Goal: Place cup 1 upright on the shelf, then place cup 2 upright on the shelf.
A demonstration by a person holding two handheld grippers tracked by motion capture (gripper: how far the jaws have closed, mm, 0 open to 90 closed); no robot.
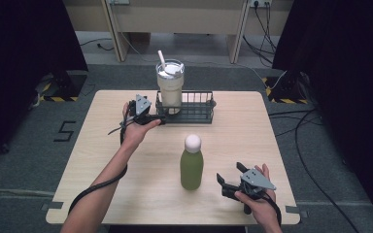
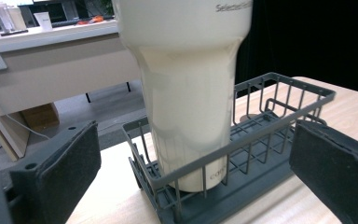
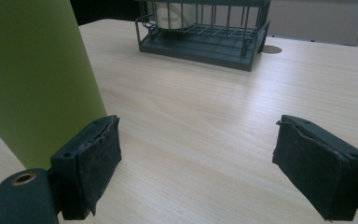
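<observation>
High view puts our right gripper (image 1: 229, 184) just right of the upright green bottle (image 1: 191, 168) on the tabletop (image 1: 102, 160), fingers spread and empty. Our left gripper (image 1: 159, 118), also spread, faces the tumbler (image 1: 170, 85) standing in the wire rack (image 1: 199, 114).

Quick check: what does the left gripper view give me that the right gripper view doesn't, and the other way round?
Left gripper view: the cream tumbler up close, standing in the rack's end, between that gripper's open jaws, plus a bench behind. Right gripper view: the green bottle beside its left jaw, jaws open over bare table. Both: the dark wire rack holding the tumbler.
</observation>
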